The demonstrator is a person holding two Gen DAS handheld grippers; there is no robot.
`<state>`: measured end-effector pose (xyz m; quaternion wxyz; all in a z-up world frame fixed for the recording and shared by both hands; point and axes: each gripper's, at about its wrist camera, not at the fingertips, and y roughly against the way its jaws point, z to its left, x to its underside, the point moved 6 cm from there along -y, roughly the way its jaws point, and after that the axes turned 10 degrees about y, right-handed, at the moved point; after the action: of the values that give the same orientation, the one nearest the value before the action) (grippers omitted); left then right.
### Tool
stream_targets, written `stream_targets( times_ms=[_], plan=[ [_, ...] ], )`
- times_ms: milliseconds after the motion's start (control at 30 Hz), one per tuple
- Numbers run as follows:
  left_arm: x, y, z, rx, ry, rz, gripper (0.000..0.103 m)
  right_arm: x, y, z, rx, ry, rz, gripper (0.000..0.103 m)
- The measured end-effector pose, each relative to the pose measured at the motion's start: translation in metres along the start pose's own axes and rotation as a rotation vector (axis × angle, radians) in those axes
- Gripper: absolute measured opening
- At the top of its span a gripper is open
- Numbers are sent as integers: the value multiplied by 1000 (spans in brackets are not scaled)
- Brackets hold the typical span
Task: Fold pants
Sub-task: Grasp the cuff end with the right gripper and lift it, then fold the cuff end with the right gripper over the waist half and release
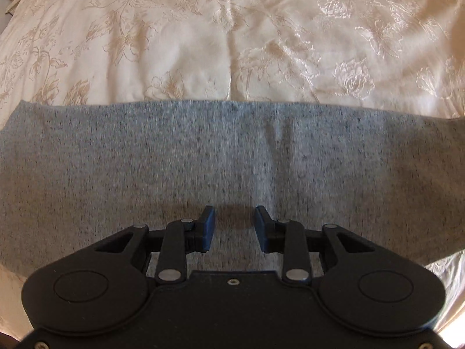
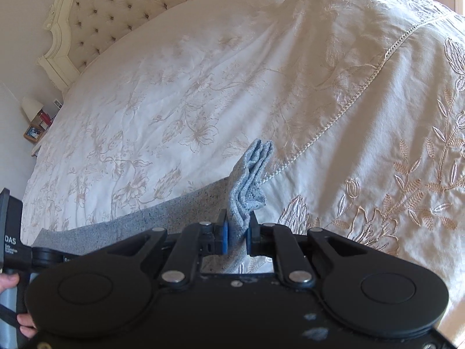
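Observation:
The grey speckled pants (image 1: 203,157) lie flat in a long band across the cream bedspread (image 1: 174,29). My left gripper (image 1: 234,226) hovers just above the middle of the band, open and empty, its blue pads apart. My right gripper (image 2: 236,234) is shut on a bunched end of the pants (image 2: 250,174), with folded layers sticking up past the fingertips. The rest of the pants (image 2: 145,221) runs off to the left along the bed. The left gripper's body (image 2: 11,232) shows at the left edge of the right wrist view.
The embroidered bedspread (image 2: 203,87) covers a large bed with a tufted headboard (image 2: 116,8). A nightstand with a small lamp (image 2: 33,107) stands at the far left. The bed's edge drops off at the right.

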<state>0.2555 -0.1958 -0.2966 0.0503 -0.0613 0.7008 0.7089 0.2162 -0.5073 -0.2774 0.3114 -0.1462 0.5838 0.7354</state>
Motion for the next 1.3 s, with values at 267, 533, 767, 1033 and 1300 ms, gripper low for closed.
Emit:
stream_targets(
  times_ms=[267,533,767,1033,1300],
  plan=[
    [-2,-4,9,57,-24,8,42,-5,15,30,65,76,-28,12],
    [-21,35,105,78,-3,-78,42,-21,51,148,86,271,-106,12],
    [-21,50,221,35,64,-131,42,3,50,320,-72,435,-149,12],
    [-5,39,321,-50,137,-114,41,133,-58,465,-163,575,43,18],
    [4,52,347,-13,143,-131,42,174,-39,500,-312,656,141,32]
  ],
)
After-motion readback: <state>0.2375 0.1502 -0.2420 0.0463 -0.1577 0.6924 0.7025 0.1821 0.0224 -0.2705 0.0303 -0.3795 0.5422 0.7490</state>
